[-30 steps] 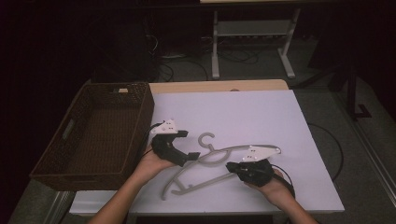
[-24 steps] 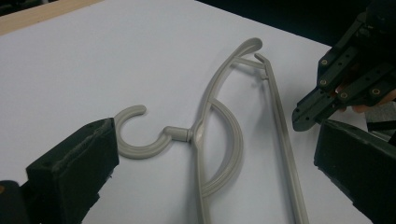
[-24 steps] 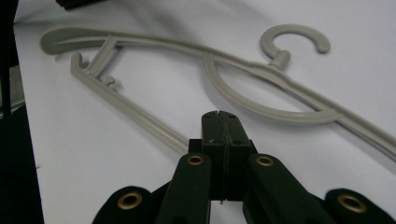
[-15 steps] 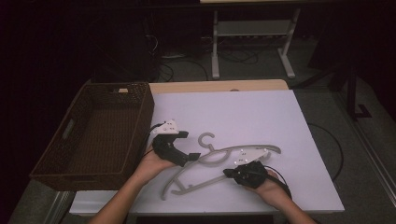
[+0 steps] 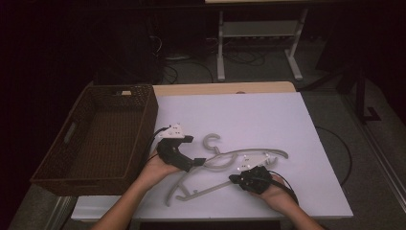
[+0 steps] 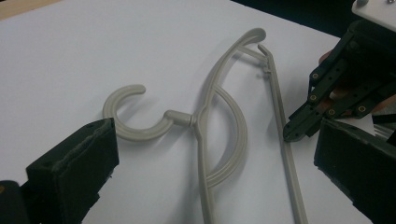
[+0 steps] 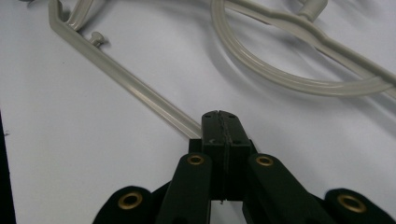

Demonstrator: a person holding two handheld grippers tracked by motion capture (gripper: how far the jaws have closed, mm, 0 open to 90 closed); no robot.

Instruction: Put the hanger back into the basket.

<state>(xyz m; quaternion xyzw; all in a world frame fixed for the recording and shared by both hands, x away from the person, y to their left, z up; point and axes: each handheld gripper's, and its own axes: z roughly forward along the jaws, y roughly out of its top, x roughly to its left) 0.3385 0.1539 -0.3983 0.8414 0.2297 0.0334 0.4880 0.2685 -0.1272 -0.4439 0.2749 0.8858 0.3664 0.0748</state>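
Table [image 5: 268,120] under white sheet, basket [image 5: 103,139] at its left, grey plastic hanger [image 5: 225,160] lying flat near your edge. You hold the left gripper [image 5: 191,163] spread wide over the hanger's neck, and the right gripper [image 7: 219,122] pressed together on its thin bottom bar [image 7: 126,81]. The hanger looks light, stiff and smooth; that bar may flex, so lift by the thicker neck.

Left gripper [image 5: 198,161]: jaws spread wide, low over the table, pointing right.
Right gripper [image 7: 221,122]: jaws pressed together, low, pointing left.
Left forearm: enters from the bottom edge, angled rightward.
Right hand [image 5: 273,189]: wrapped around its gripper.
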